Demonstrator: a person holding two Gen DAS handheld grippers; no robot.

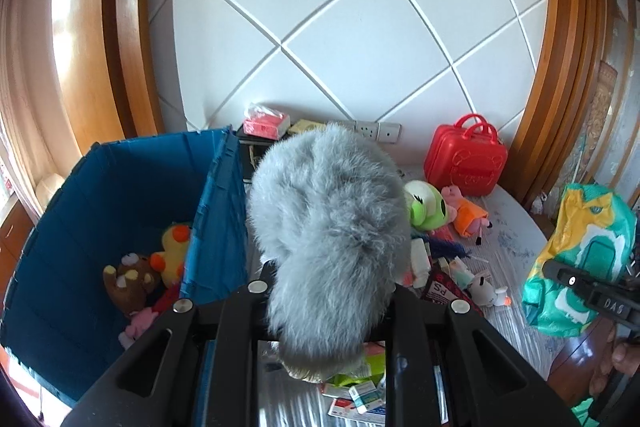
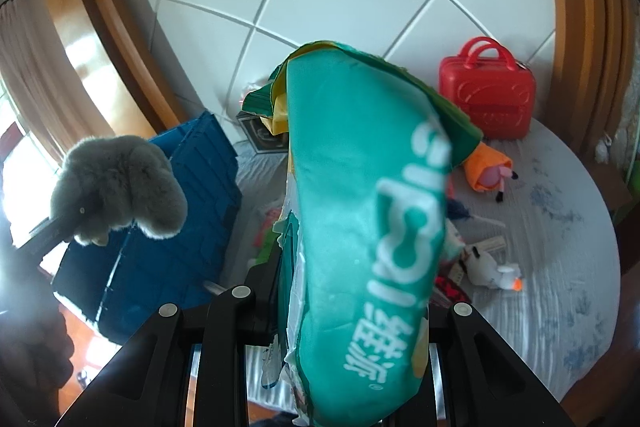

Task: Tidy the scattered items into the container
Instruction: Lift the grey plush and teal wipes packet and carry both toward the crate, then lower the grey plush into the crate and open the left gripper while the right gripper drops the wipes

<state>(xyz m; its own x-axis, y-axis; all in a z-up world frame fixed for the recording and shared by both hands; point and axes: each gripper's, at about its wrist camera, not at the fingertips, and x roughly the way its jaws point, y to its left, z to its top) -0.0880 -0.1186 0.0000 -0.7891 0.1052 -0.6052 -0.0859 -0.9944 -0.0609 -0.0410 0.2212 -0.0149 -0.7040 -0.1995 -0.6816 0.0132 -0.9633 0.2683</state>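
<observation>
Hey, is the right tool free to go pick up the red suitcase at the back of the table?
Probably not yet. The right tool is shut on the green packet, so it must drop that first. The red suitcase itself stands uncovered.

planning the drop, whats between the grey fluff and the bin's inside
In the left wrist view, only the blue bin's right wall separates the grey fluff, held by the left gripper, from the inside.

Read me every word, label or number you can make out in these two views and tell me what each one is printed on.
"DAS" on the right gripper, seen from the left wrist view.
"PS" on a red and black printed card on the table.
Large white letters and Chinese characters on the green packet: upside down and blurred, not readable.
Print on the small boxes and the pink box: too small to read.
</observation>
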